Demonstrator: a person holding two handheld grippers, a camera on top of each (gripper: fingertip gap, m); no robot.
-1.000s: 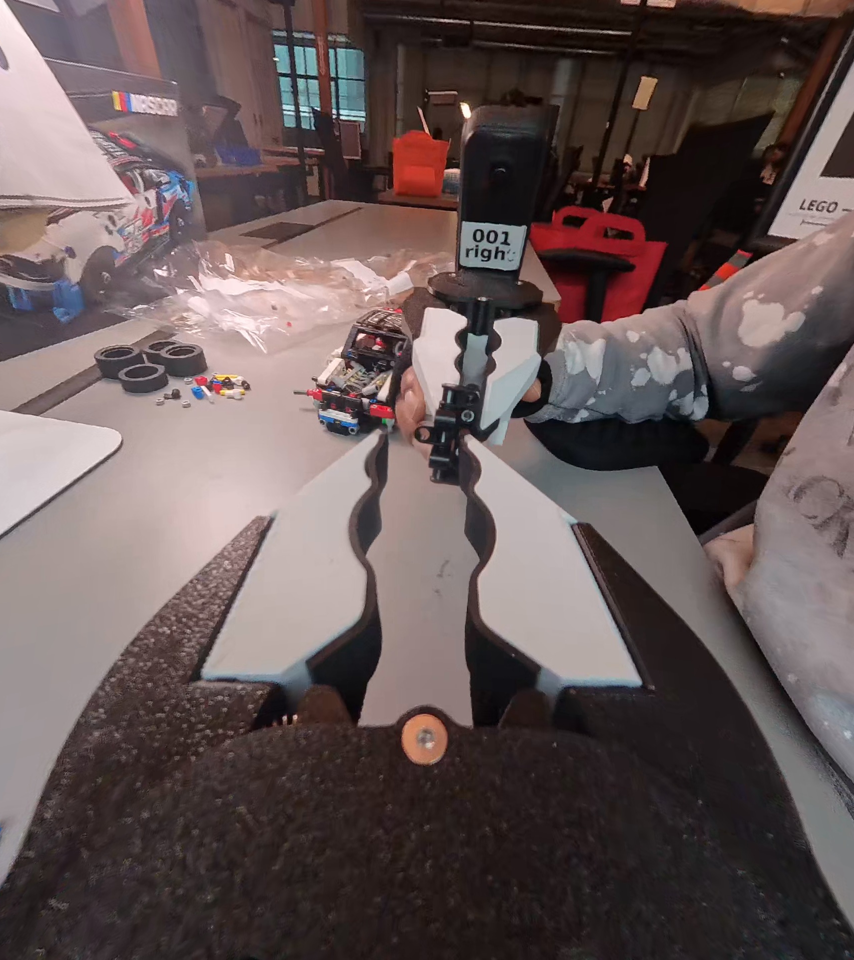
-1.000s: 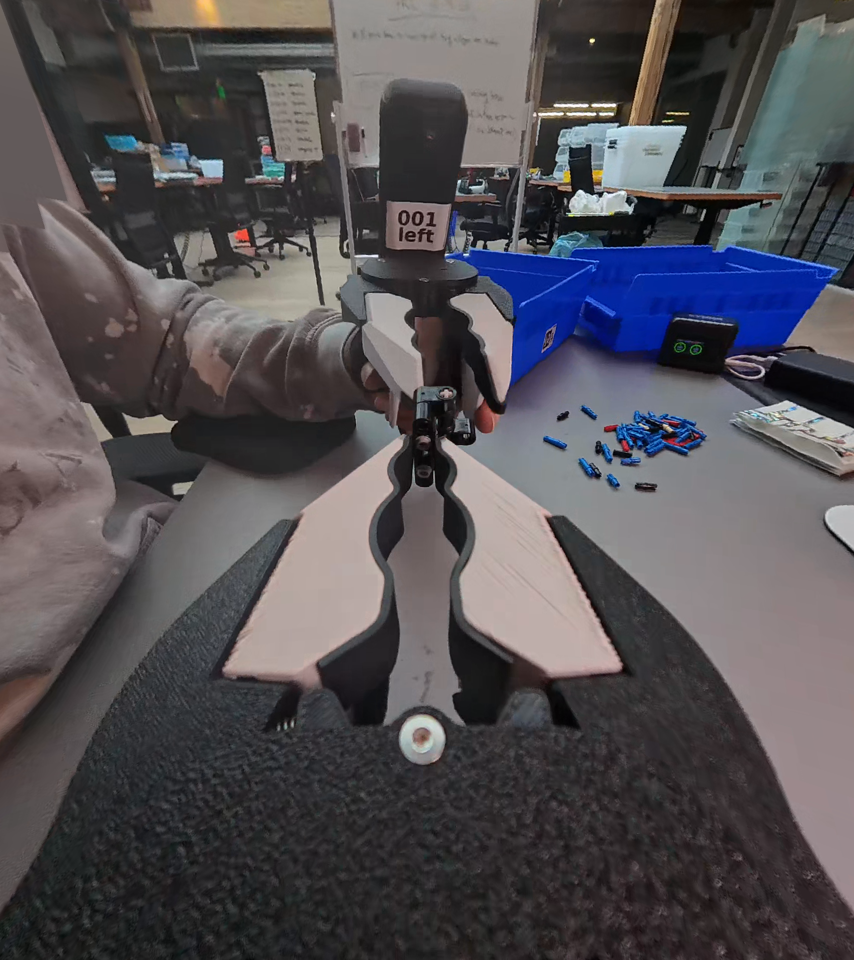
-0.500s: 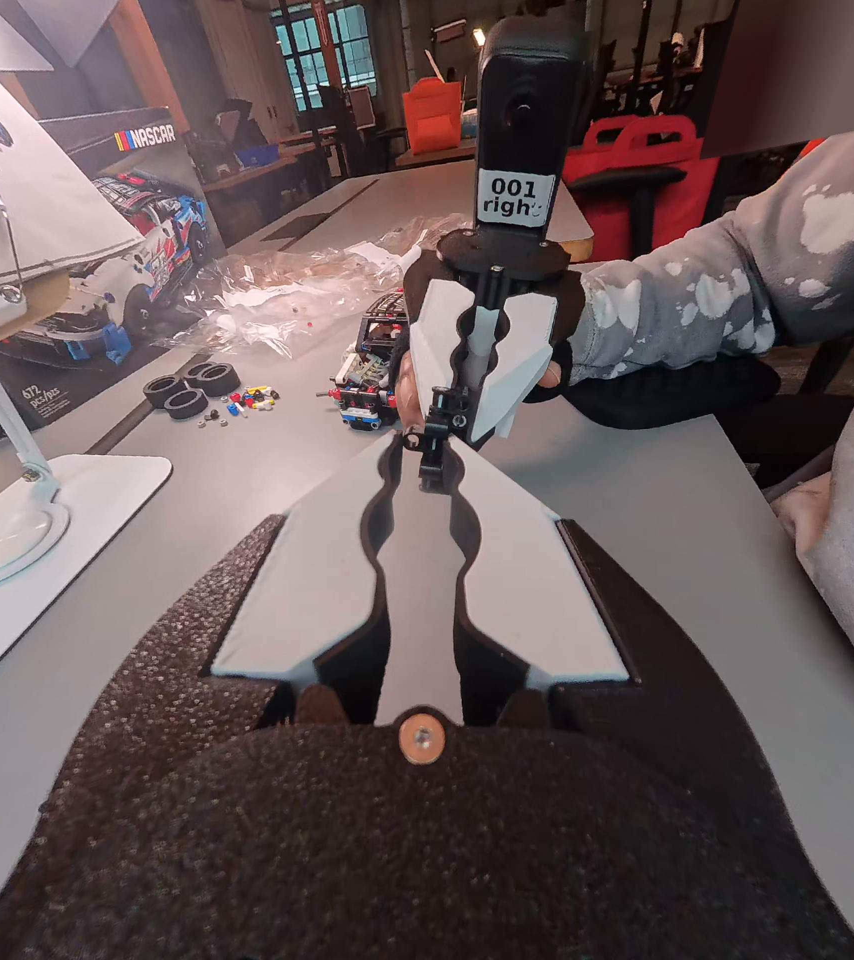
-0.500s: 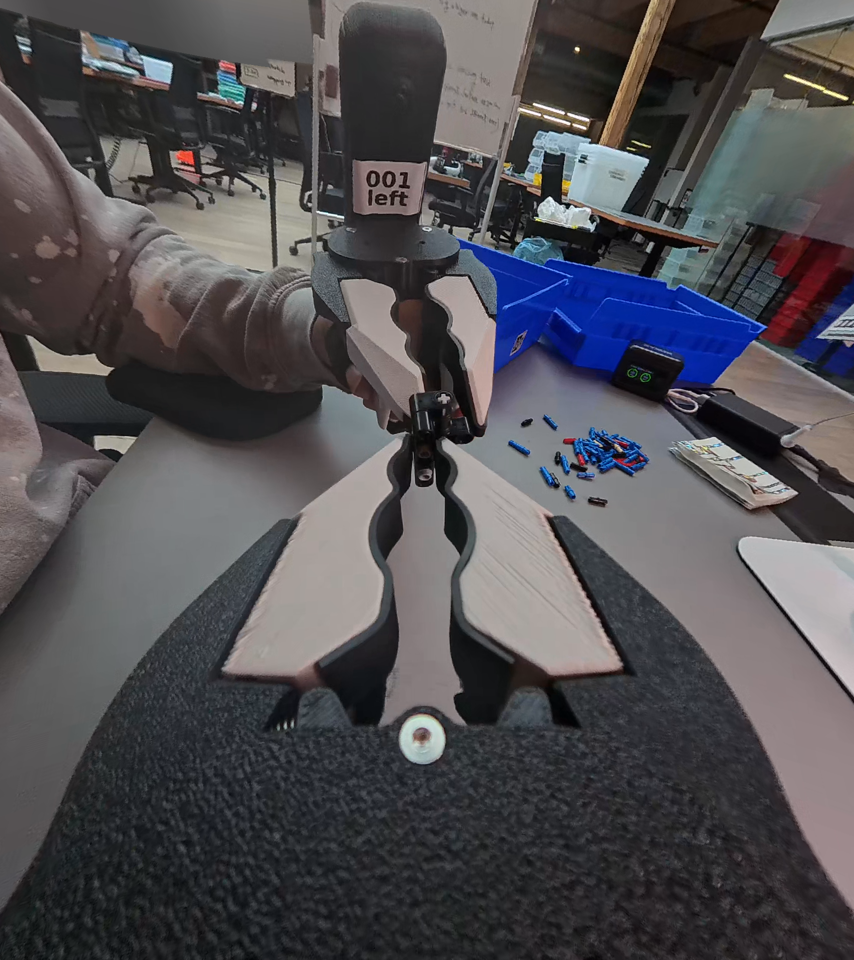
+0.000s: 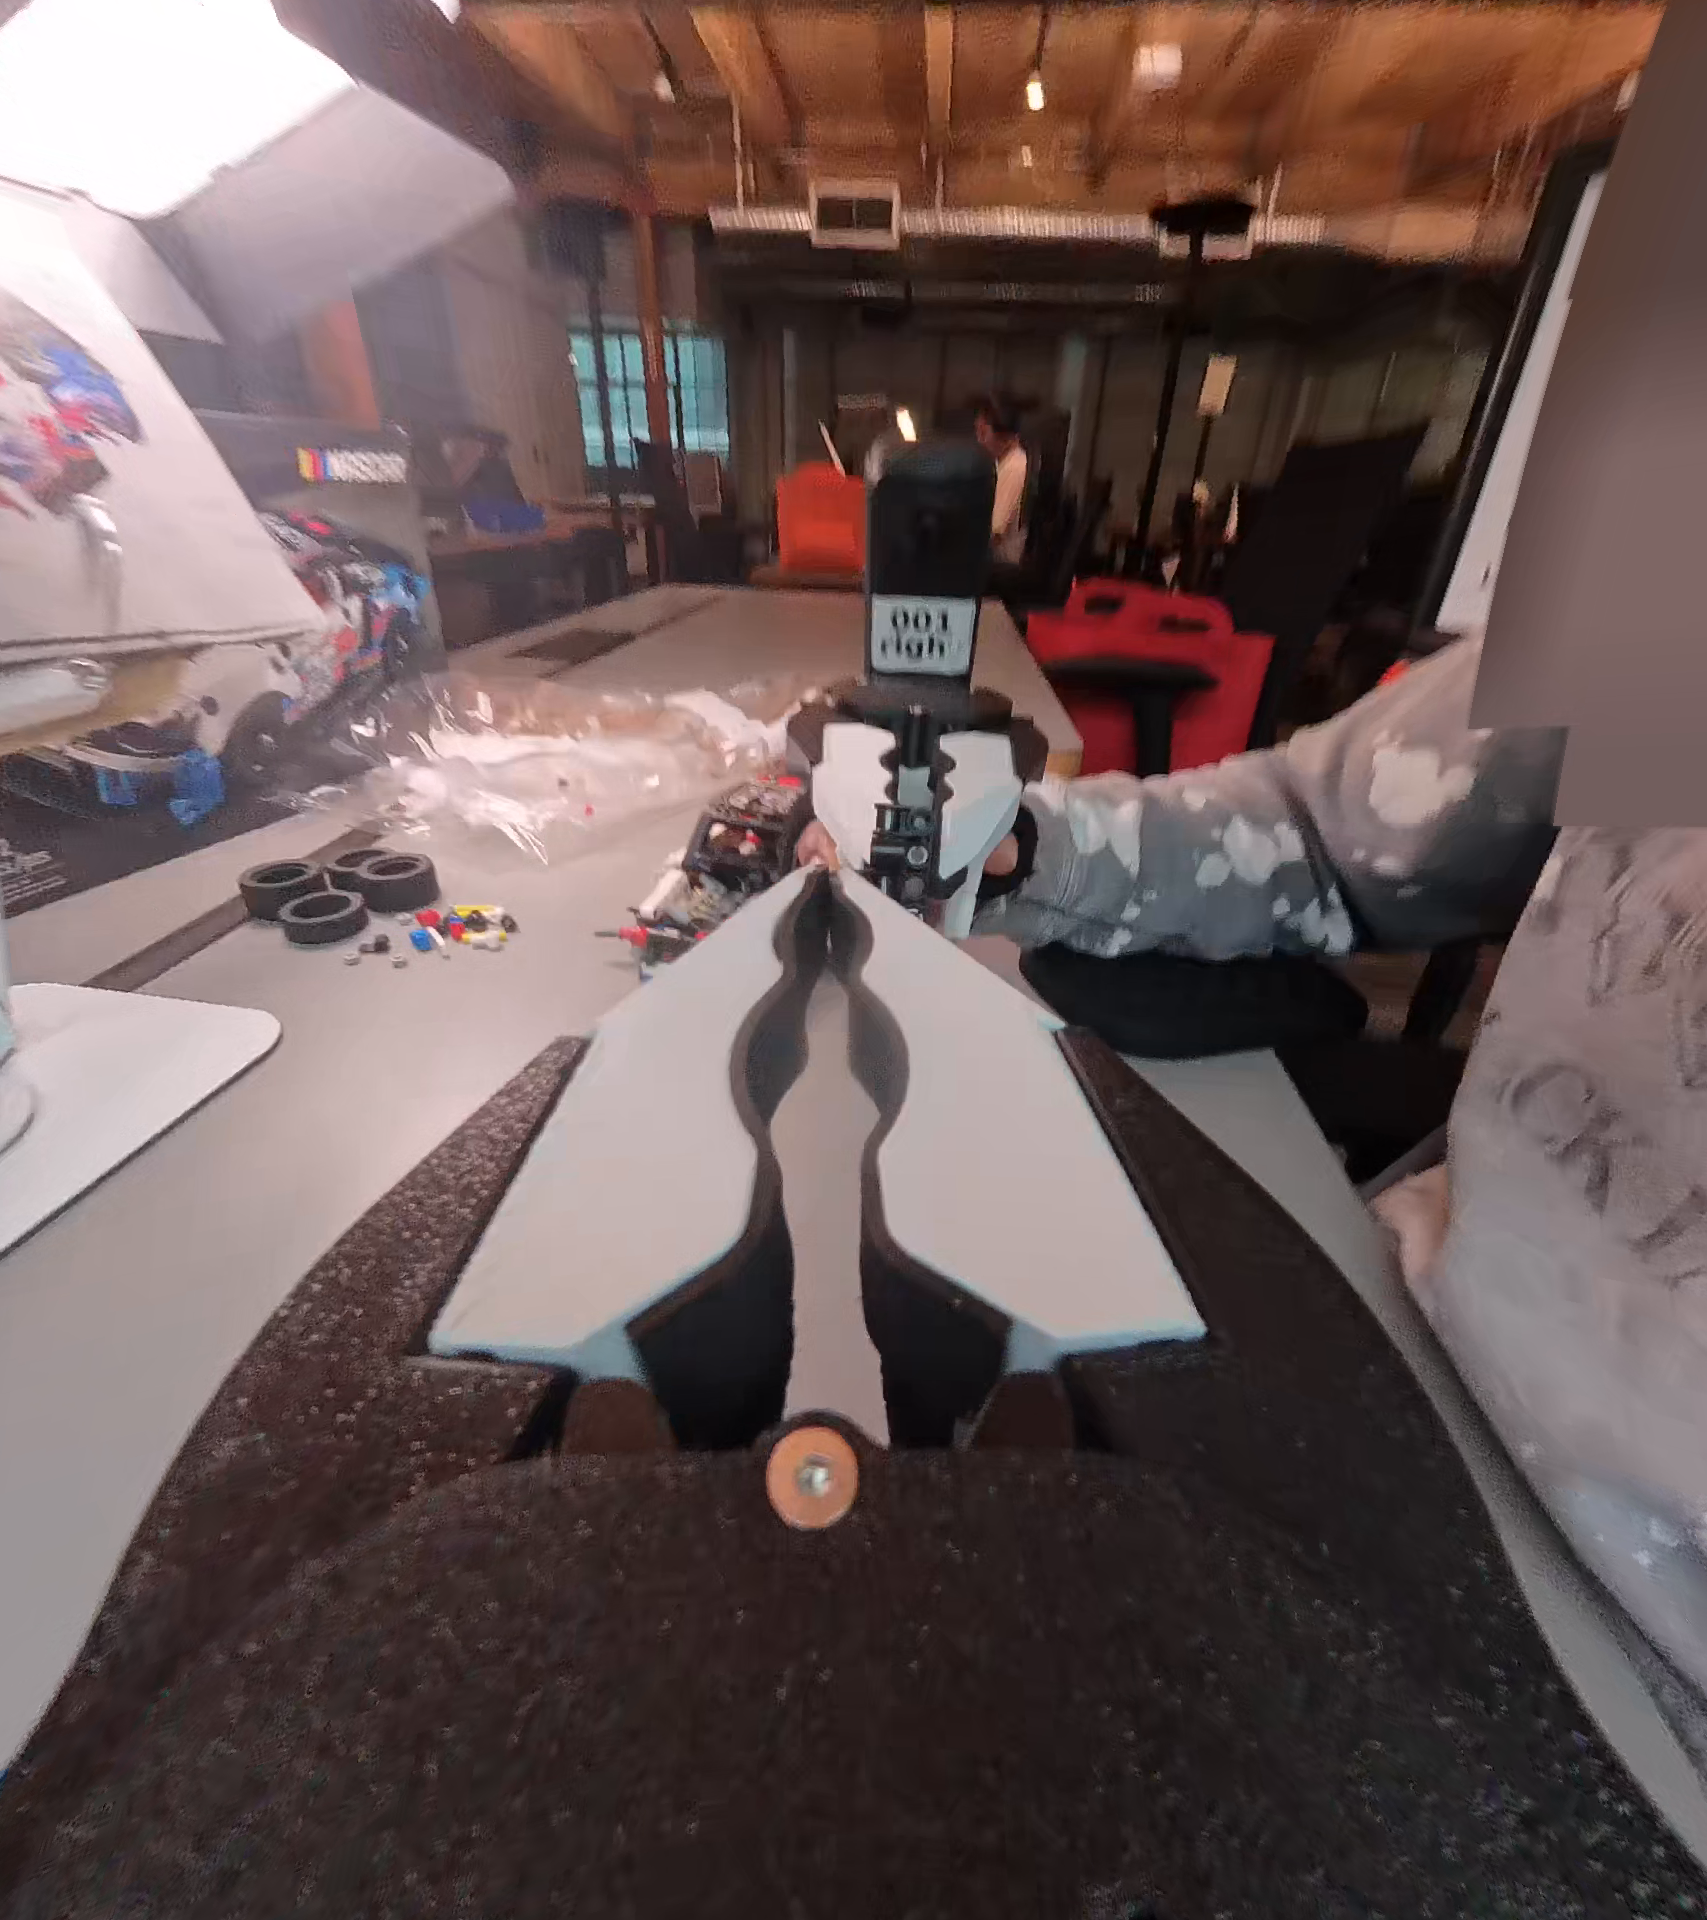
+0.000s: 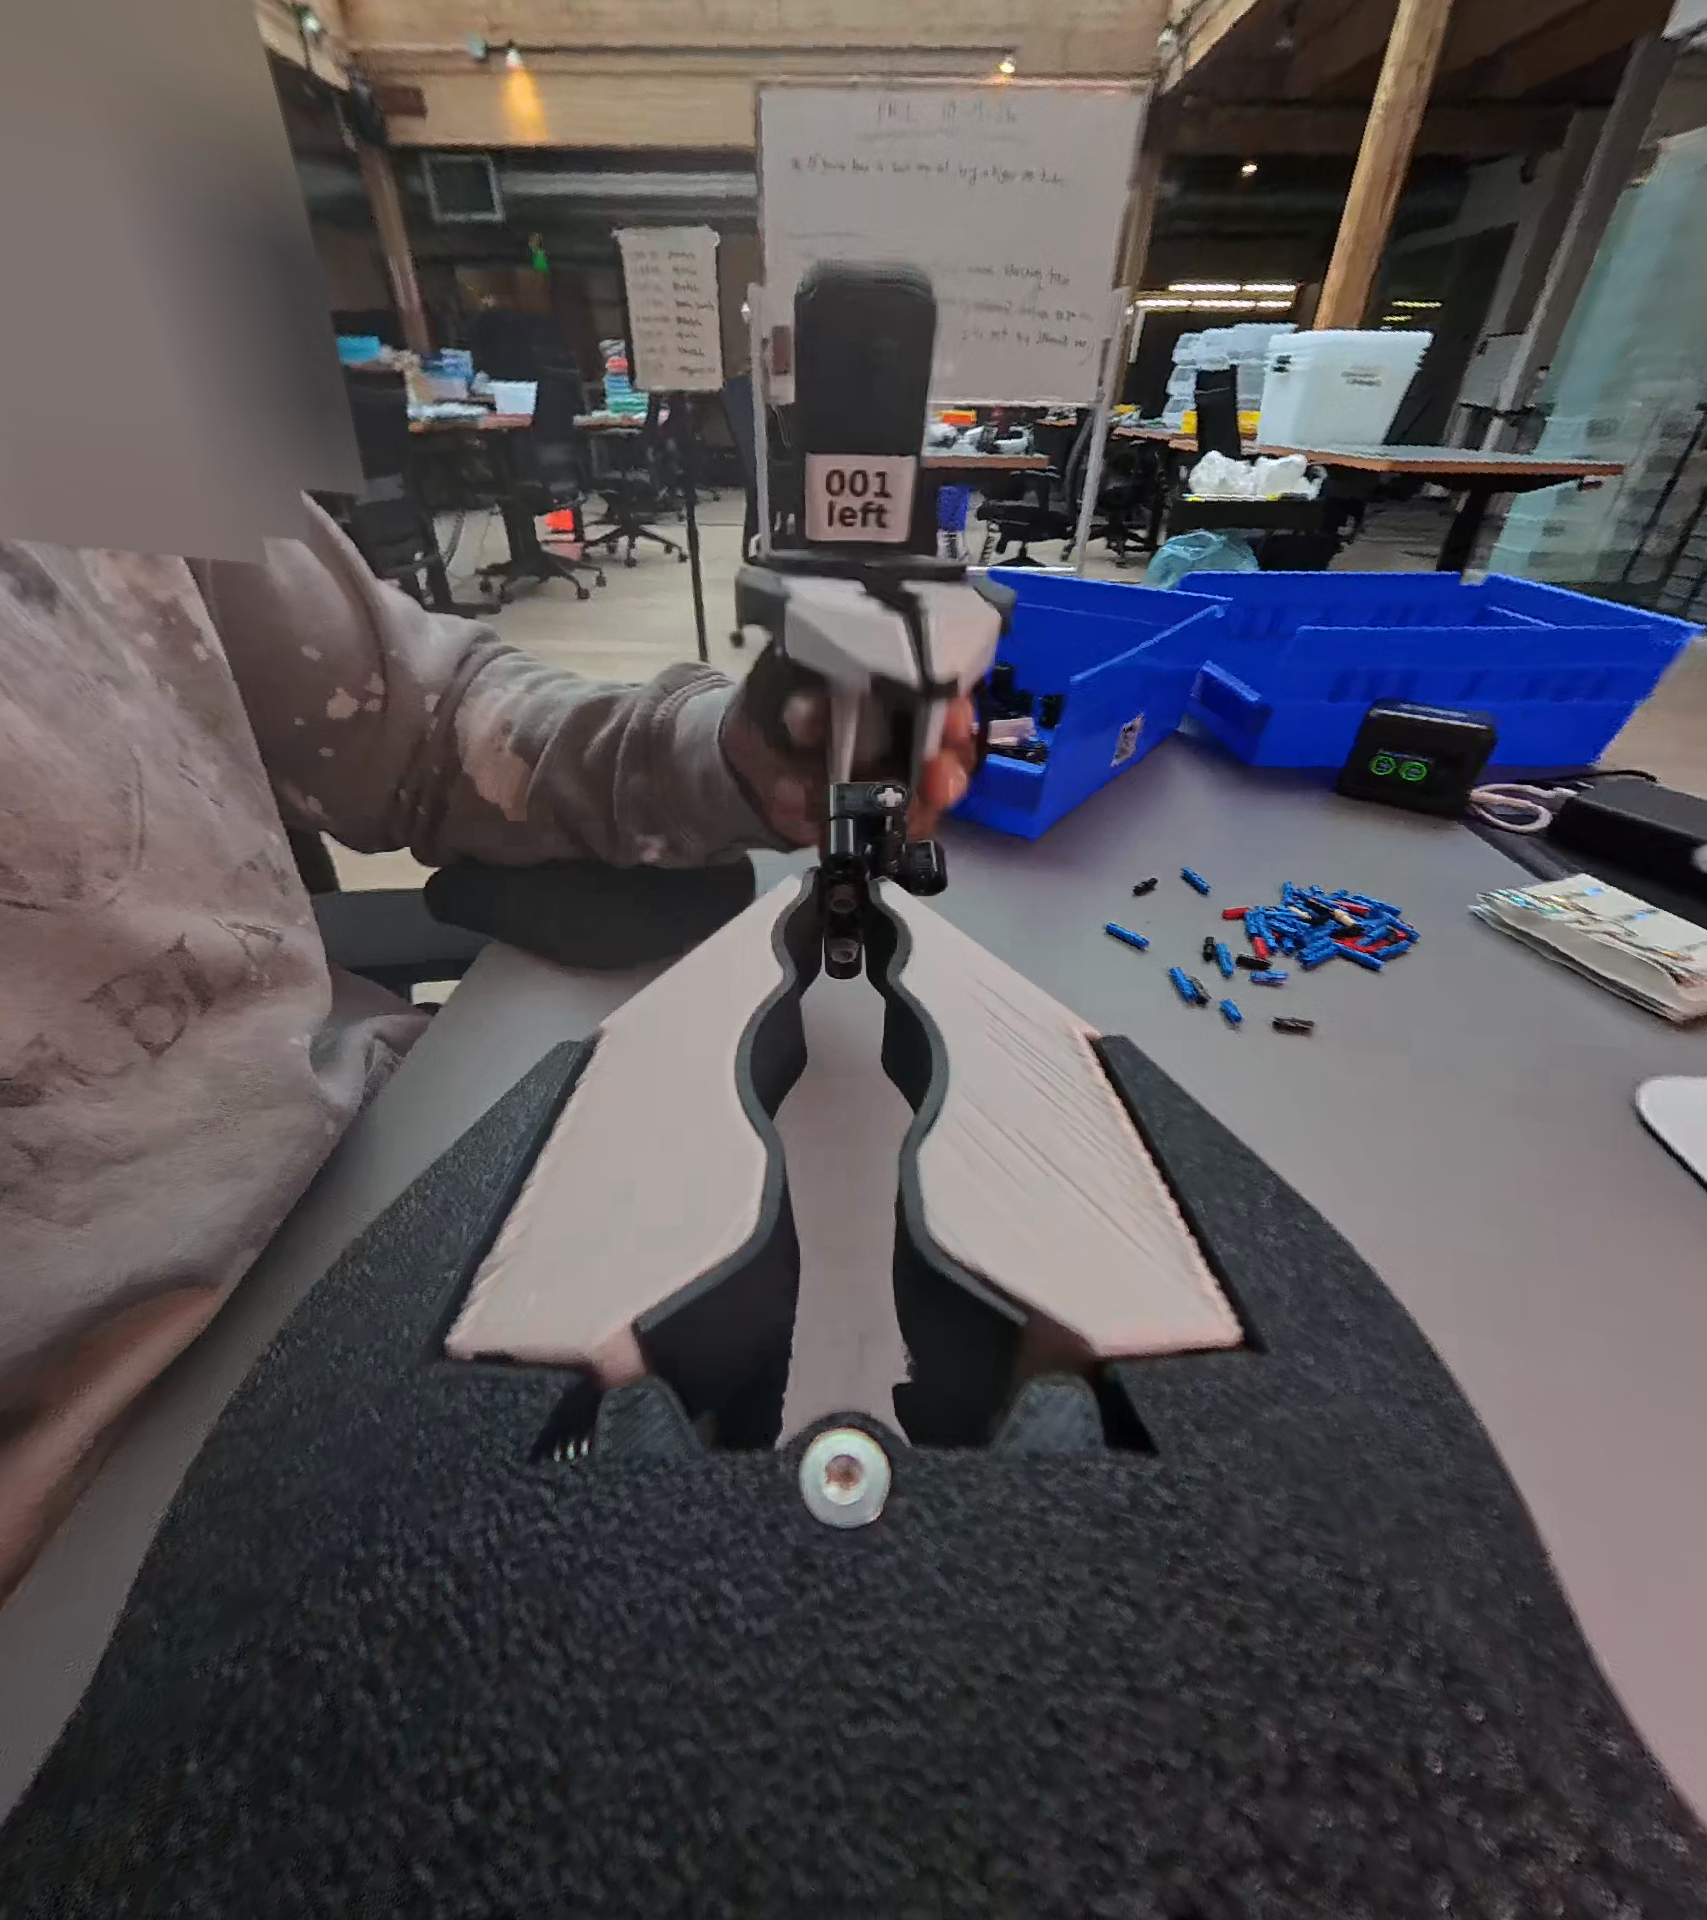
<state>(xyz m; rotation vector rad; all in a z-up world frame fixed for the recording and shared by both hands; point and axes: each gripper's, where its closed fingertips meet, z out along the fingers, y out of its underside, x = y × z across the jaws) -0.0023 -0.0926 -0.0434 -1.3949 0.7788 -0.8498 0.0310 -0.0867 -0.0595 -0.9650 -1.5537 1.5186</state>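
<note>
My right gripper (image 6: 851, 902) is shut on a small black brick assembly (image 6: 864, 852) and holds it above the grey table (image 6: 1348, 1143). The assembly also shows in the left wrist view (image 5: 903, 844) between the right gripper's white fingers (image 5: 974, 800). My left gripper (image 5: 825, 883) is shut with its tips touching and nothing between them, just left of the assembly. In the right wrist view the left gripper (image 6: 880, 727) hangs right above the top of the assembly. A person's sleeved arms hold both grippers.
A partly built model car (image 5: 724, 862), black tyres (image 5: 340, 894), small loose pieces (image 5: 444, 925) and plastic bags (image 5: 568, 758) lie beyond. A stand's white base (image 5: 49, 1091) sits at the left. Blue bins (image 6: 1348, 665), blue pins (image 6: 1306, 935), a folded booklet (image 6: 1638, 945). There is about 5 cm between the tips of the two grippers.
Both grippers held the black assembly before. The left gripper has let go of it, shut empty and moved slightly aside and up. The right gripper still holds it.
</note>
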